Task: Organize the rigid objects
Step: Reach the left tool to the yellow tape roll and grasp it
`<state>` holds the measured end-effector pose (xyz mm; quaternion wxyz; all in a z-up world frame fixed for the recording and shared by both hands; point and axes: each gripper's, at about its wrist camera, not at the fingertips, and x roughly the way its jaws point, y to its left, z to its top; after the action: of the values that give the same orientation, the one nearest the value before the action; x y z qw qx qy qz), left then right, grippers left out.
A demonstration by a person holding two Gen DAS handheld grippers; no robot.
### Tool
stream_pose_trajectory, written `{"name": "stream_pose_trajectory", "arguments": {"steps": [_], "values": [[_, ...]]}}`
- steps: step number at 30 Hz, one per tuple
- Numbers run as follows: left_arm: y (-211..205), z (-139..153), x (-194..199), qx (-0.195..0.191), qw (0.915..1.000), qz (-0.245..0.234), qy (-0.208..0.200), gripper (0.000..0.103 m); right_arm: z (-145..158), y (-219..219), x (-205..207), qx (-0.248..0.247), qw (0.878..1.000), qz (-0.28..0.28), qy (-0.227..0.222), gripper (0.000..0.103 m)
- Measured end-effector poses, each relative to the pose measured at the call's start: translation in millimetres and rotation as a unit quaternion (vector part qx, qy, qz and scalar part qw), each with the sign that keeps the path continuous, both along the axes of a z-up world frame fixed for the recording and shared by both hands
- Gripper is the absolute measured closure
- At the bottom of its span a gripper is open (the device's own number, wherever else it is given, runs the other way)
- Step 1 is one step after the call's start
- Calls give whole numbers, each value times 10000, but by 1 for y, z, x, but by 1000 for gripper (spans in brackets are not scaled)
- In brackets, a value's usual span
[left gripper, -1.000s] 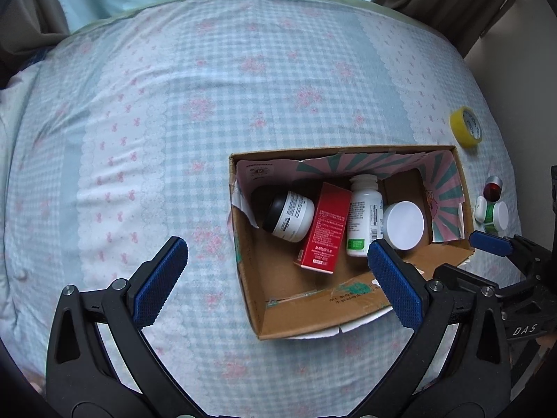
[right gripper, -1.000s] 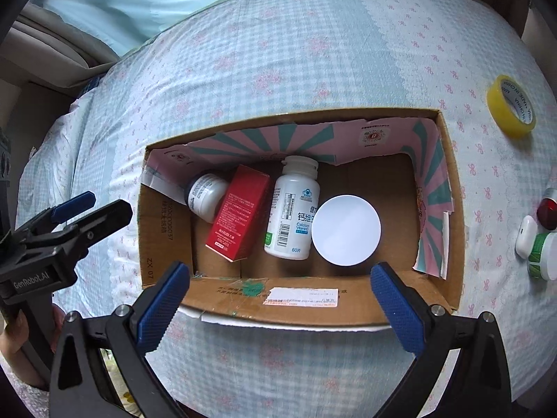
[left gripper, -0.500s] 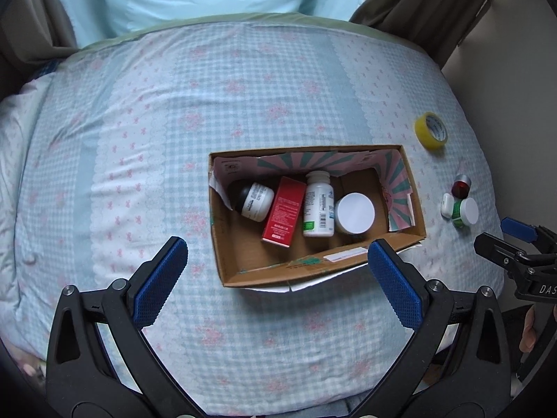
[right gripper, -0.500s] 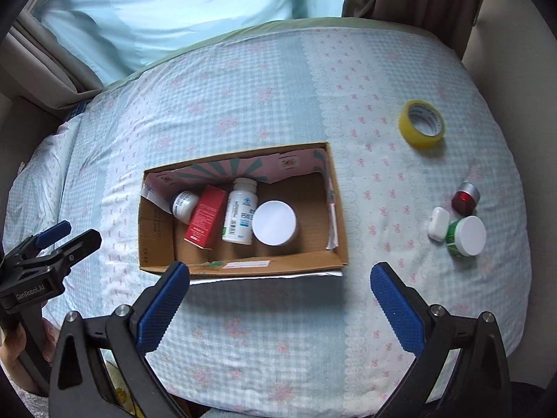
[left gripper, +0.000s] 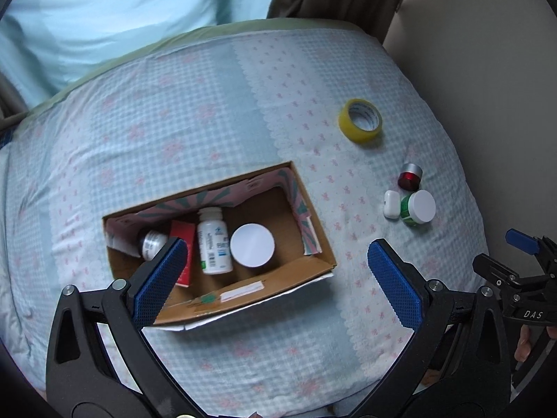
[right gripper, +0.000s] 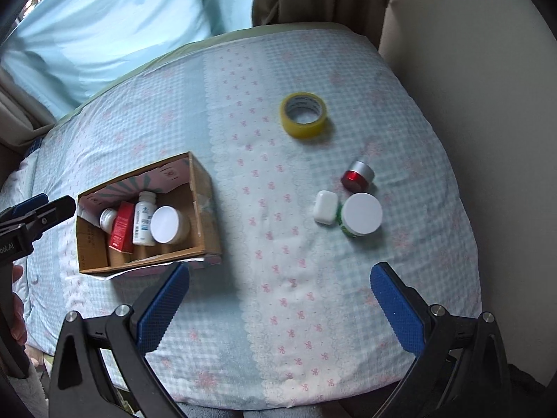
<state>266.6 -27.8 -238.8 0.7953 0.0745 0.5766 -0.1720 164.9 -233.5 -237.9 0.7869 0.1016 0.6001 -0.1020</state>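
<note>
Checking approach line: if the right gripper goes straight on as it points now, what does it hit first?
Probably bare bedspread: the right gripper is open and empty. The white case and green jar lie just right of that line; depth is unclear.

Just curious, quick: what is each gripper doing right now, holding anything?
Left gripper: open, holding nothing.
Right gripper: open, holding nothing.

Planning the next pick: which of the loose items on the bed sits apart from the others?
The yellow tape roll. The red jar, white case and green jar cluster together nearer the right tongs.
</note>
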Motion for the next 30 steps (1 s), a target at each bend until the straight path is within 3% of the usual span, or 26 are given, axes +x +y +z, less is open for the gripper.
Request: {"name": "stream_pose_trajectory", "arguments": {"steps": [6,13,20,30], "values": [[-82,-28,30,126,9987,-446,207,0,-21,-55,-5,-70,9993,-371,55,0],[-163,-85,75,403,9943,-888,430,0,-58,-100,-1,-148,9987,-478,138,0],[-222,-153,114,678,9878,-1294,540,0,-102,-116,11,-228,9995,-94,188,0],[-268,-242,154,918,9797,-1668,620,0,-180,-114,28,-262,9966,584,516,0]]}}
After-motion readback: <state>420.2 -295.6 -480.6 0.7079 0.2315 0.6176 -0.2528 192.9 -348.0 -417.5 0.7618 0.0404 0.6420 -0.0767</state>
